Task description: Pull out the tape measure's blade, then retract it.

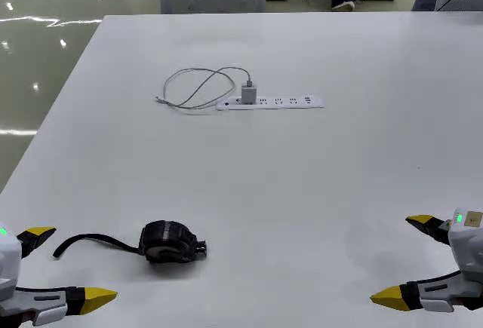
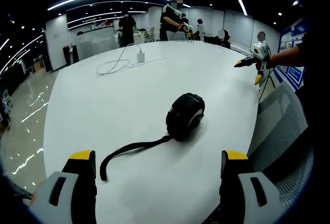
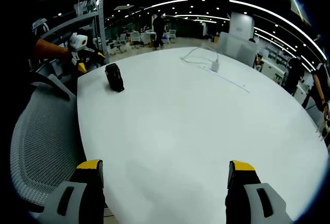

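Black tape measure (image 1: 170, 242) lies on the table (image 1: 302, 177), its strap (image 1: 90, 240) trailing lengthwise toward the left tongs (image 1: 68, 264). Left and right tongs (image 1: 404, 259) gape empty, partly cut off.

The white worktop (image 1: 317, 192) lies bare ahead of the right gripper (image 1: 392, 259) and across to the left gripper (image 1: 81, 264). Just ahead of the left gripper sit a round black tape measure (image 1: 170, 241) and its black strap (image 1: 106, 240); far beyond, a white power strip (image 1: 275, 102) with coiled white cable (image 1: 200, 87).

Tape measure (image 1: 172, 241) on table (image 1: 302, 177), near-left; power strip (image 1: 272, 102) well behind.
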### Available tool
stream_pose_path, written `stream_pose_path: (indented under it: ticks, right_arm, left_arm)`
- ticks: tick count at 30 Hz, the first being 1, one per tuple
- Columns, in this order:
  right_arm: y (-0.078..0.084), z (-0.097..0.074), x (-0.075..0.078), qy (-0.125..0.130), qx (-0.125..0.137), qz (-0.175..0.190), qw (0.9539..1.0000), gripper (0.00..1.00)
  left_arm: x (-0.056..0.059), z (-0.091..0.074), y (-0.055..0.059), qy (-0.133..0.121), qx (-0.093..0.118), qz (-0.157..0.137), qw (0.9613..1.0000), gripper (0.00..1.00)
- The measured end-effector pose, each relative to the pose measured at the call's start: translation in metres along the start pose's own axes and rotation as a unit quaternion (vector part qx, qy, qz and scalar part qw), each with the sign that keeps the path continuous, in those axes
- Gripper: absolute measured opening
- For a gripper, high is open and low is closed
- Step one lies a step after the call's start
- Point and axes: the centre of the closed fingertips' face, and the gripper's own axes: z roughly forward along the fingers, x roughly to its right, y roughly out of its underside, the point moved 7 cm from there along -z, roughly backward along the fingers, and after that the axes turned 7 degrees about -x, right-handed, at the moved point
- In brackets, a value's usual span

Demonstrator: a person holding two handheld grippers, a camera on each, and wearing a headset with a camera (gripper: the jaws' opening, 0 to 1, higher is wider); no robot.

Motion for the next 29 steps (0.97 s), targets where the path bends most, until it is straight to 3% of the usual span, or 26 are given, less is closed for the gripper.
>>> stream_pose_path:
  ticks: [7, 10, 15, 21, 29]
  right_arm:
    - [0.0002, -0.0026, -0.0024, -0.006, 0.002, 0.004, 1.0000, 0.99]
    - [0.0018, -0.0037, -0.0003, -0.005, -0.007, 0.022, 0.9997, 0.99]
    - [-0.0022, -0.0067, -0.0045, -0.006, -0.005, 0.015, 0.9999, 0.99]
    - [0.0039, -0.0085, -0.0048, -0.006, -0.004, 0.019, 0.9998, 0.99]
    - [0.0048, -0.0086, -0.0018, -0.005, -0.004, 0.017, 0.9998, 0.99]
  left_arm:
    - [0.0017, -0.0001, 0.0024, 0.001, -0.008, 0.002, 1.0000, 0.99]
    - [0.0023, -0.0019, 0.0014, 0.001, -0.010, 0.001, 1.0000, 0.99]
    - [0.0029, -0.0020, 0.0017, -0.001, -0.010, -0.001, 0.9999, 0.99]
    - [0.0039, -0.0017, 0.0044, 0.000, -0.016, -0.005, 0.9999, 0.99]
    - [0.0023, -0.0024, -0.0004, 0.004, -0.010, -0.014, 0.9998, 0.99]
